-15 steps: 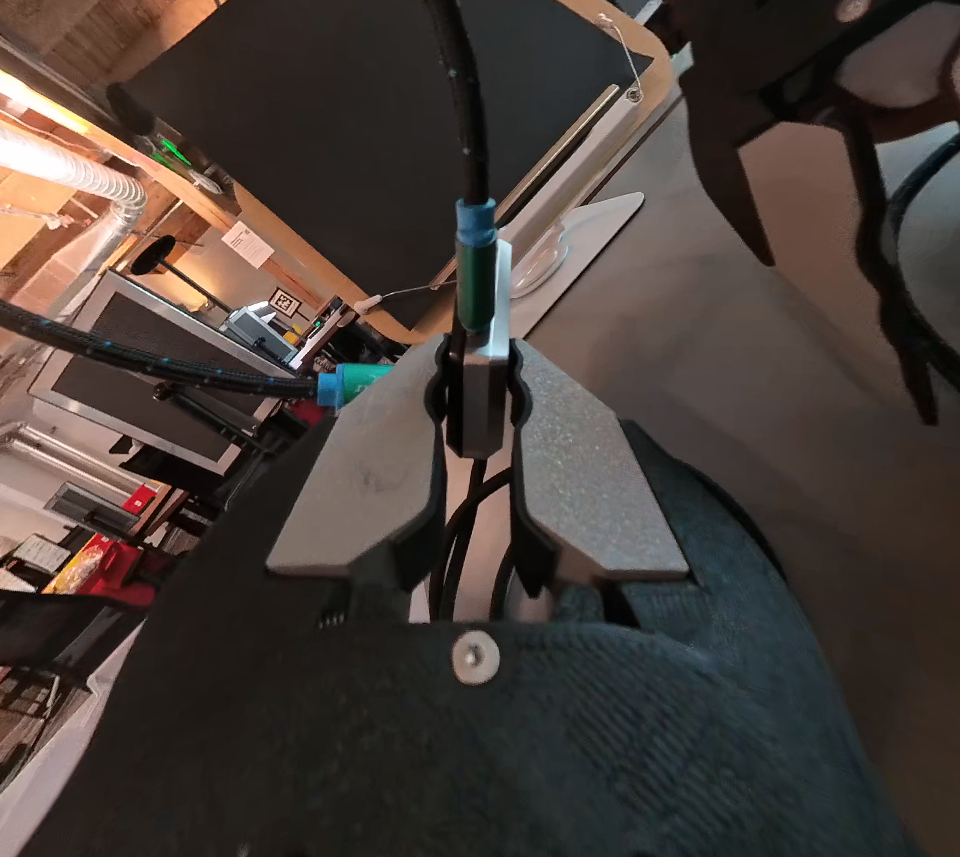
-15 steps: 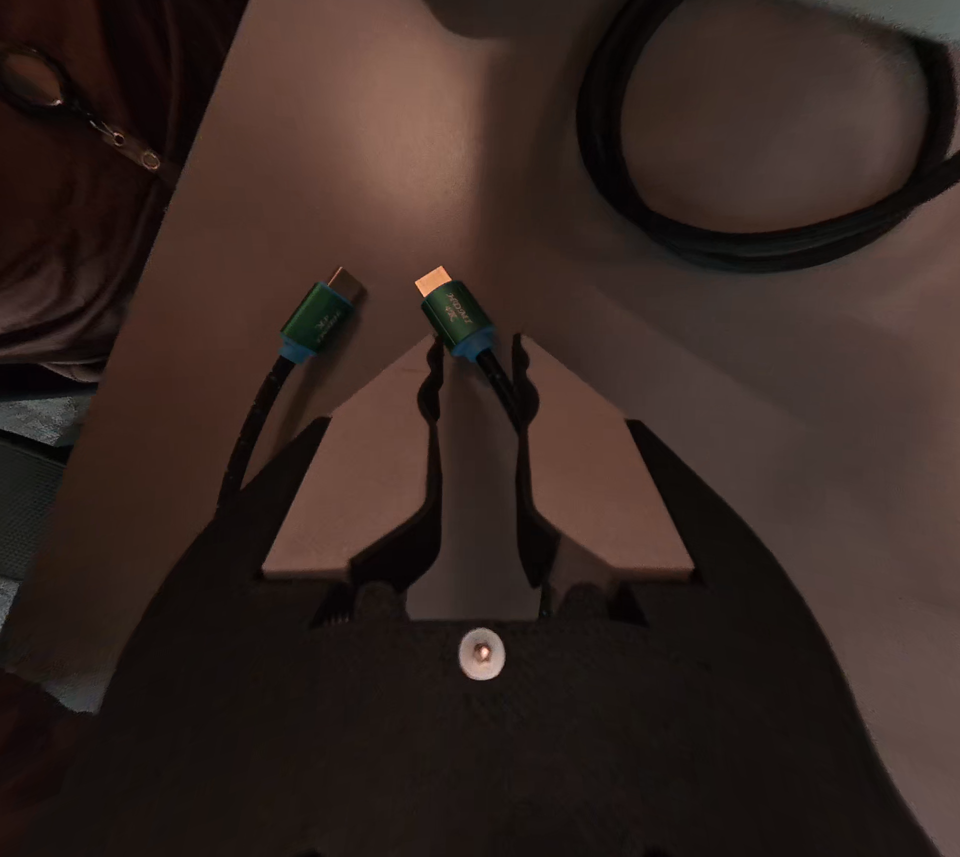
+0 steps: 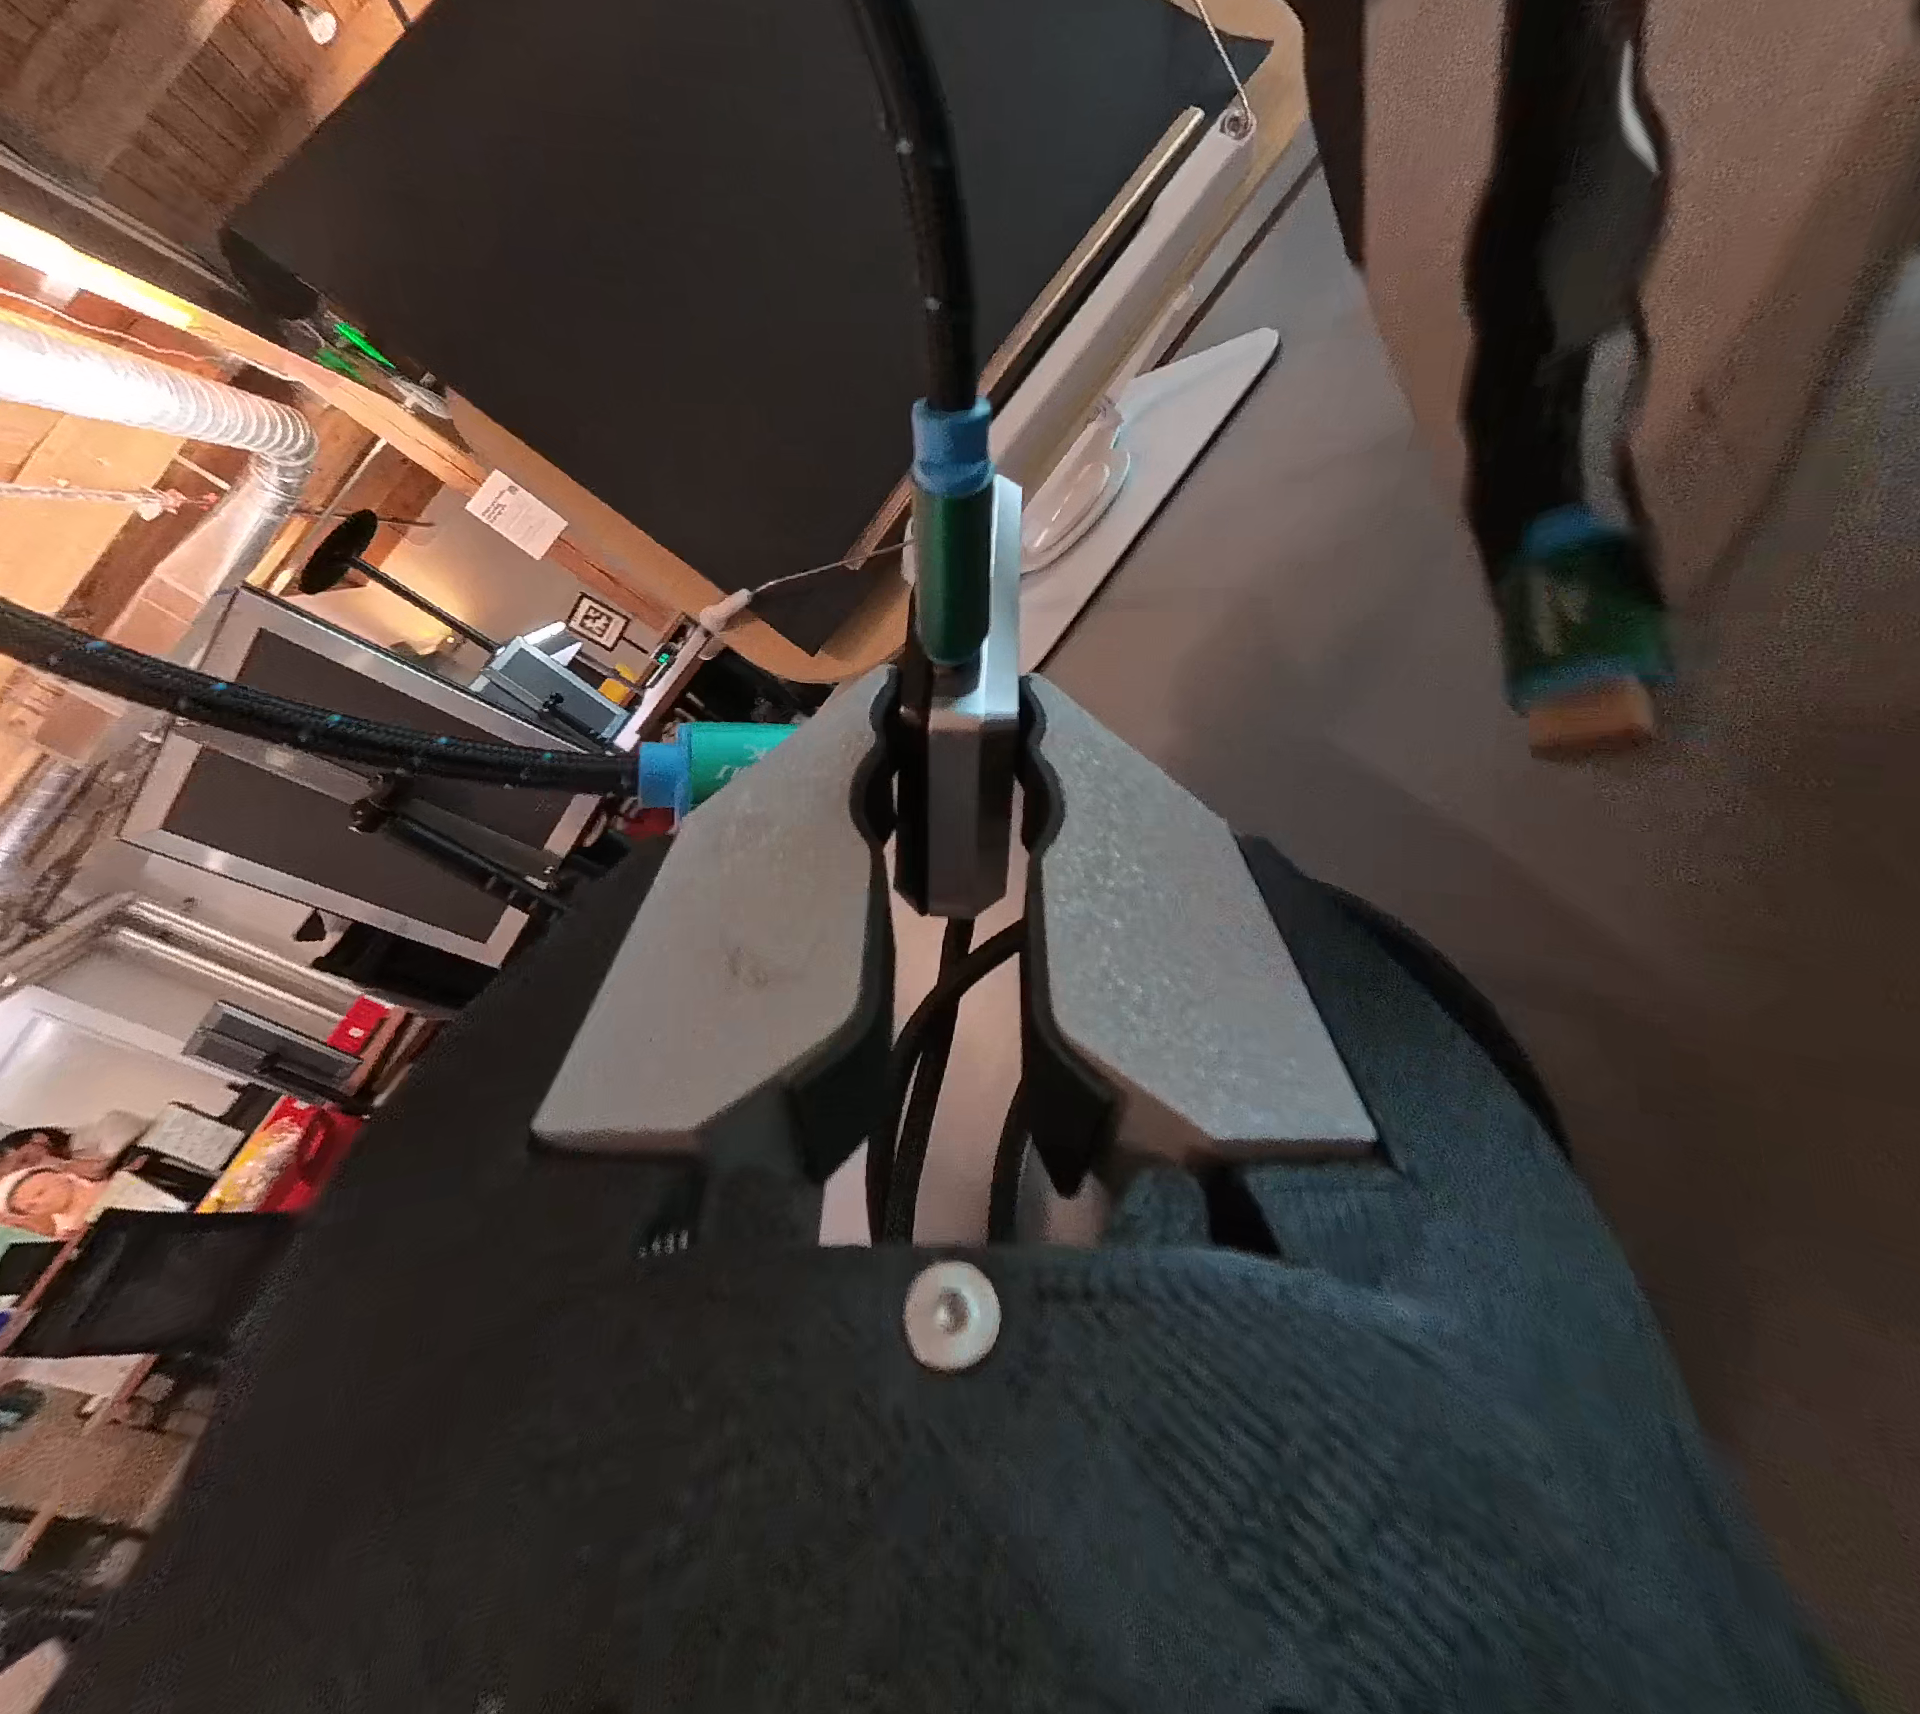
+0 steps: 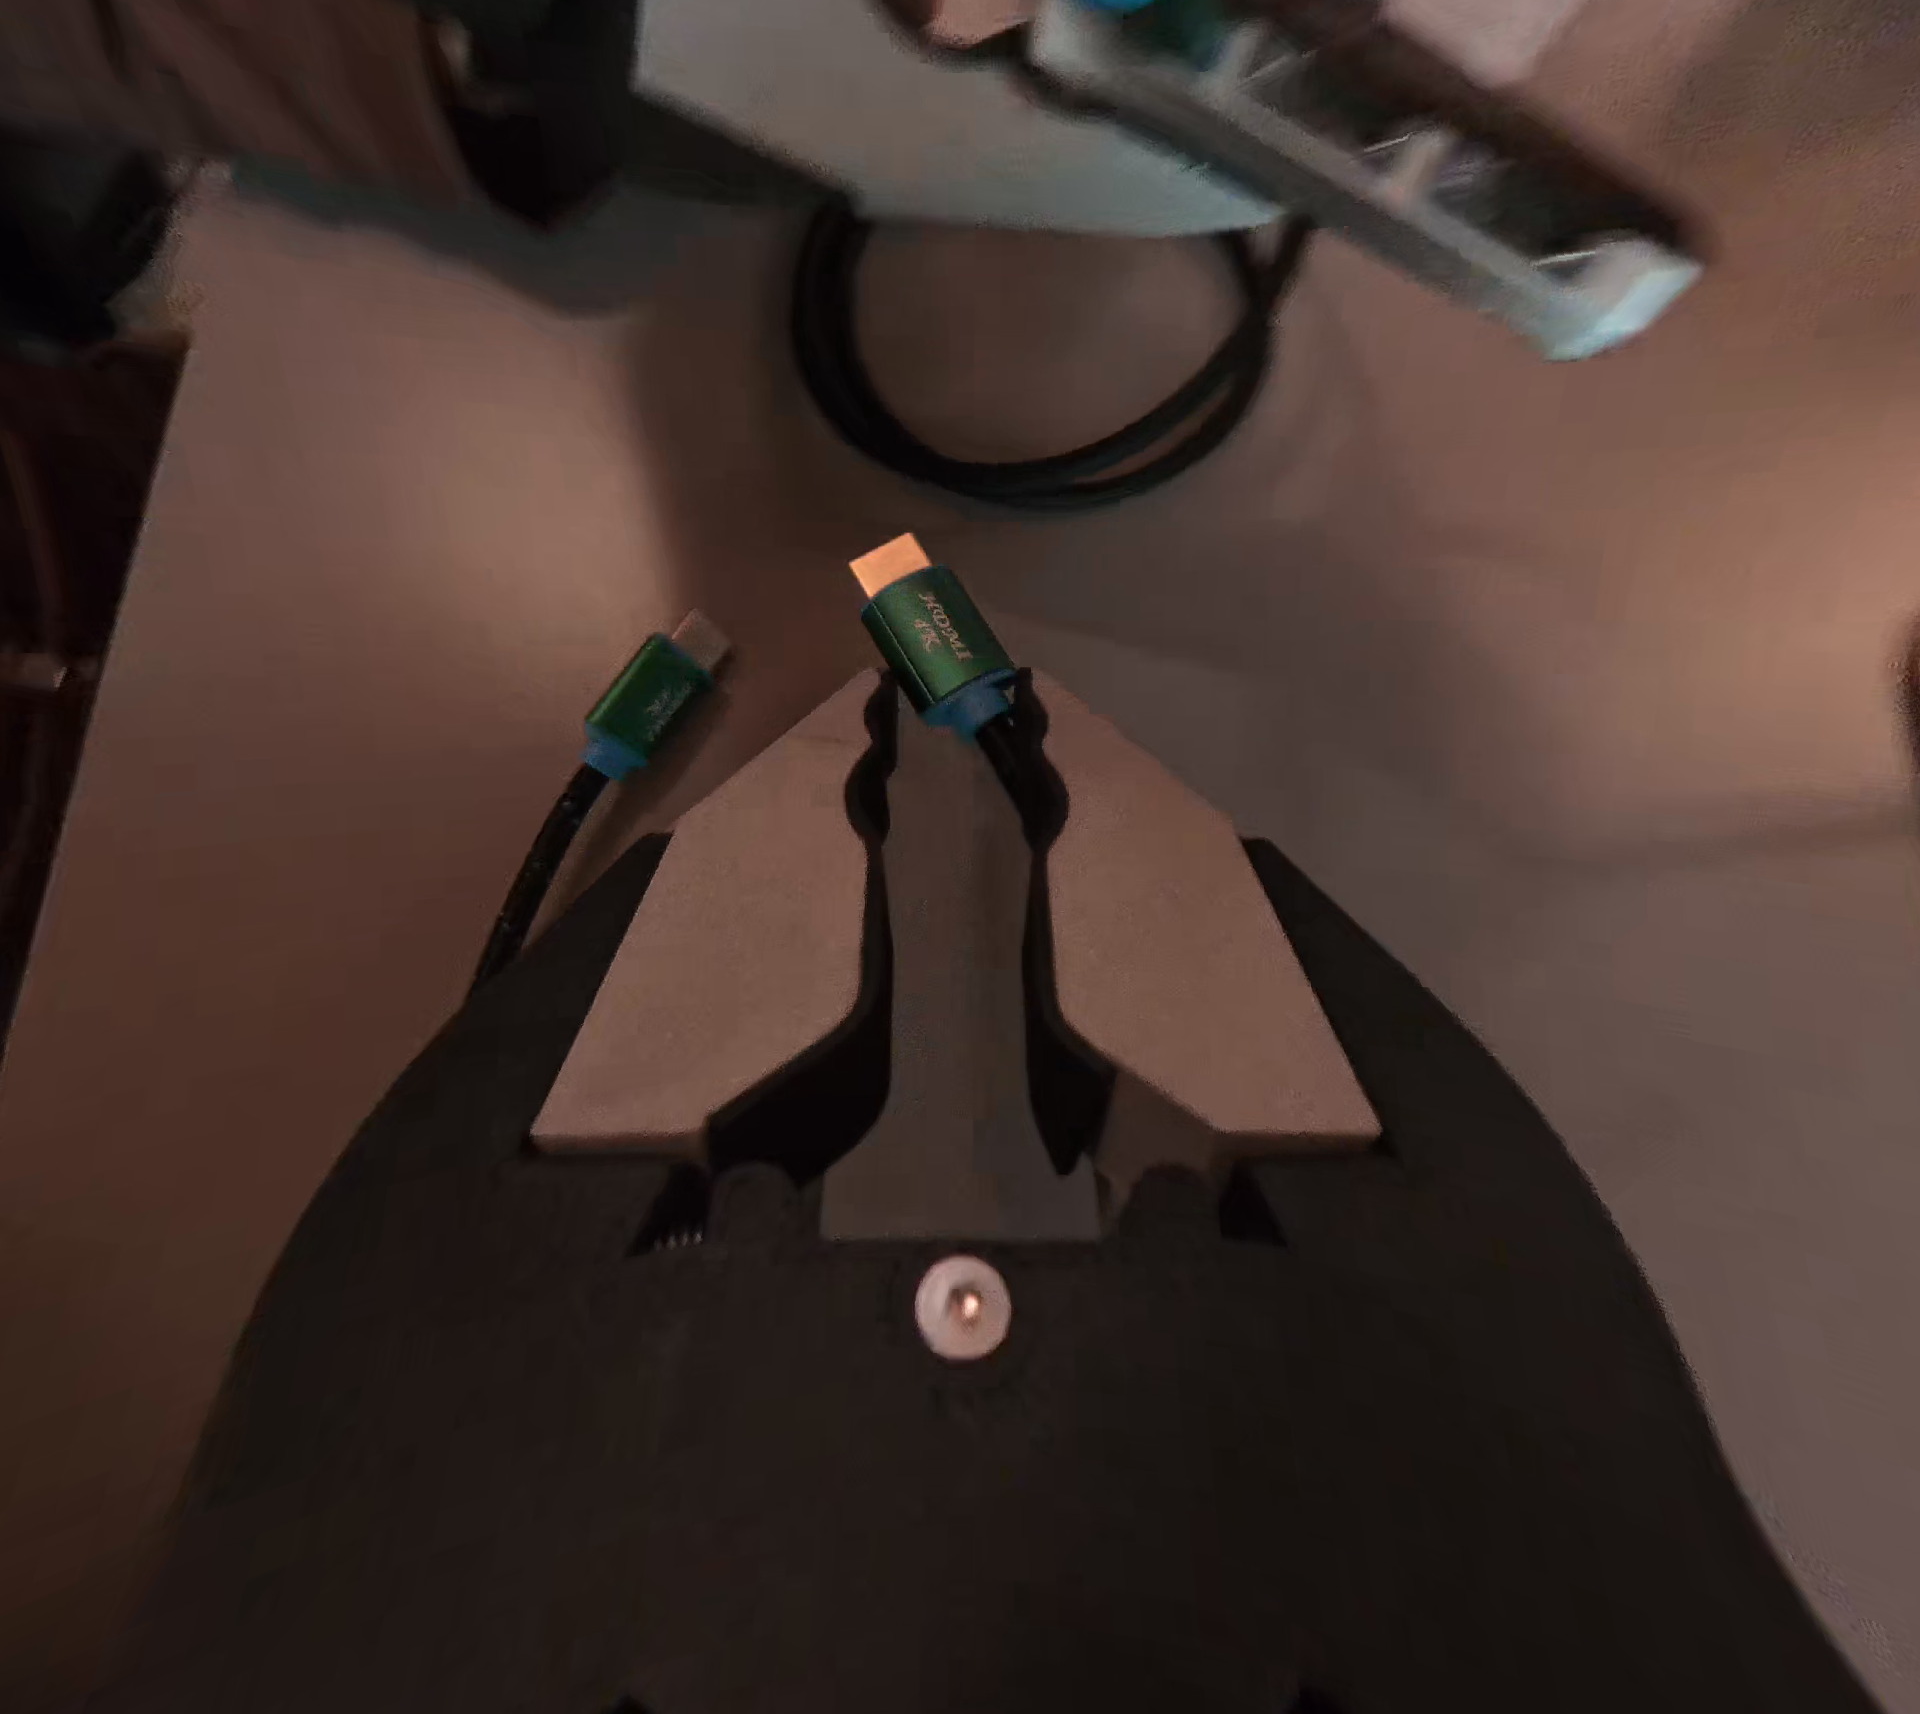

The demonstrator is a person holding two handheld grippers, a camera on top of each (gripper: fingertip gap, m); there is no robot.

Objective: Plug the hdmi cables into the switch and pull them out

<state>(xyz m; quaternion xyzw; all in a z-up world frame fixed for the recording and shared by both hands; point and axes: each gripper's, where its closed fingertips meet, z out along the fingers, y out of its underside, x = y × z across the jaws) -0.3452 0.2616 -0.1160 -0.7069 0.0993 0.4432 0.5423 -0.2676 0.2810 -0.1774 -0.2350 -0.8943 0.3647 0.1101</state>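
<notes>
**Plug in my right gripper, switch in my left: lining one up with the other**

Left wrist view: my left gripper (image 3: 956,765) is pinched on the grey HDMI switch (image 3: 961,807), gripping its narrow sides so the box stands on edge straight ahead of my fingertips. One green plug (image 3: 948,558) is seated in its far end, its braided cable rising away from me. A second green plug (image 3: 717,760) shows just left of my fingers; whether it is seated I cannot tell, since the finger hides the joint. Off to my upper right the right gripper carries a third plug (image 3: 1579,625), blurred, gold tip down, well apart from the switch.

Right wrist view: my right gripper (image 4: 956,729) is closed on the cable just behind the green HDMI plug (image 4: 925,636), whose long axis runs forward and slightly left of my fingers. The switch (image 4: 1351,137) hangs ahead, up and to my right, blurred. A spare plug (image 4: 652,703) lies on the table (image 4: 364,521), left of my fingers. I judge the plug must swing right to face a port.
</notes>
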